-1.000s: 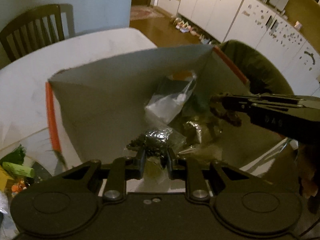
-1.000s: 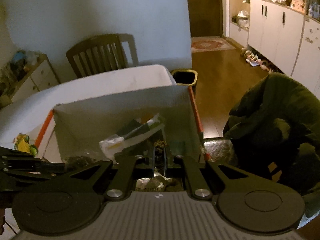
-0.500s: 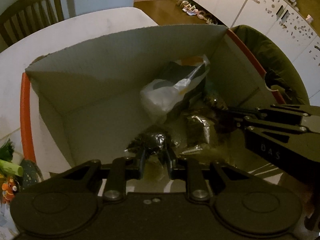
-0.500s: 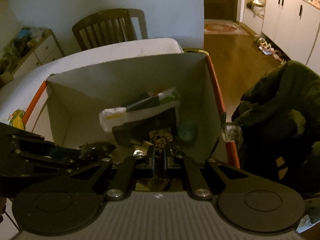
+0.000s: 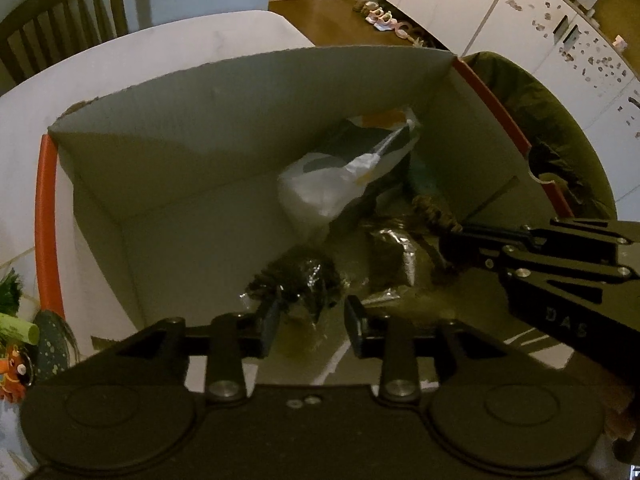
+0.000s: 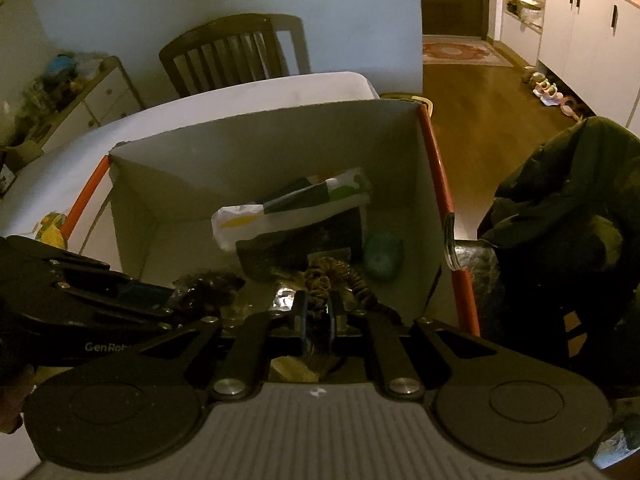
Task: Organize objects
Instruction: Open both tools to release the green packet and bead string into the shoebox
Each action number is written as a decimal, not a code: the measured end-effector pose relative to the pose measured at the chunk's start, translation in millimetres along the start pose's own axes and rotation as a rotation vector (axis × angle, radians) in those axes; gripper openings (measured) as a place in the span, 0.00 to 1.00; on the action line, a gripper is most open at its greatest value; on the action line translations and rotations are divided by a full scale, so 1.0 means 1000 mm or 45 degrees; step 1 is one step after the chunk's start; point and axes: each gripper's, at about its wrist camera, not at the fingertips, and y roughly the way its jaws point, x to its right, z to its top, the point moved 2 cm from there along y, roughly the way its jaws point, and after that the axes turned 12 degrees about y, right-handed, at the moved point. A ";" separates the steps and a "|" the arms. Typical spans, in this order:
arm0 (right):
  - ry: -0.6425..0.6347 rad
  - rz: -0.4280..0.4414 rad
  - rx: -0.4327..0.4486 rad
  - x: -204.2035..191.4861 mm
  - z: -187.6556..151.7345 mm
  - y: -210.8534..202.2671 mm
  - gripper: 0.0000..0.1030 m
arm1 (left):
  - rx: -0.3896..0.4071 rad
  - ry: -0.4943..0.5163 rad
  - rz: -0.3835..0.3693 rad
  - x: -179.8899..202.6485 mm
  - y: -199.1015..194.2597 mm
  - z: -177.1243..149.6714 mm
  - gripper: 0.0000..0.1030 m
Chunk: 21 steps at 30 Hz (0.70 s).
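Nearest the left wrist camera, the left gripper [image 5: 310,322] is inside the cardboard box [image 5: 240,92], and its fingers [image 5: 269,320] are parting: a second ago they were pinched on the crinkly dark packet [image 5: 298,276], and now a clear gap shows on either side of it. The packet lies on the box floor just ahead of the tips, so this item looks delivered, and the left hand should be free to lift out for the next one.

Beside it, the right gripper [image 6: 316,314] has its fingers [image 6: 301,316] pressed together on a brown braided cord [image 6: 324,276], whose coils rest on the box floor just beyond the tips. It has dropped deeper into the box over the last second without letting go; its release appears to be the step left here.

Further in, a silvery foil packet [image 5: 394,248] lies between the two grippers. Behind it a white plastic pouch with green and yellow print [image 6: 292,212] leans over a dark flat package [image 6: 296,246], and a small teal object [image 6: 383,258] sits near the right wall with its orange edge.

Beyond the box, the white counter [image 6: 240,96] runs back to a wooden chair [image 6: 236,52]. At the left edge of the left view, a few colourful items [image 5: 16,344] wait on the counter outside the box, likely still to be sorted.
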 end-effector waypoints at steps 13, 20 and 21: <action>0.019 0.050 0.019 -0.001 -0.005 -0.021 0.10 | 0.109 -0.013 0.010 0.004 -0.029 -0.007 0.59; 0.037 0.087 0.063 -0.005 -0.009 -0.040 0.11 | 0.201 0.014 0.026 0.007 -0.057 -0.012 0.63; 0.035 0.091 0.071 -0.006 -0.010 -0.044 0.11 | 0.212 0.011 0.027 0.007 -0.062 -0.013 0.63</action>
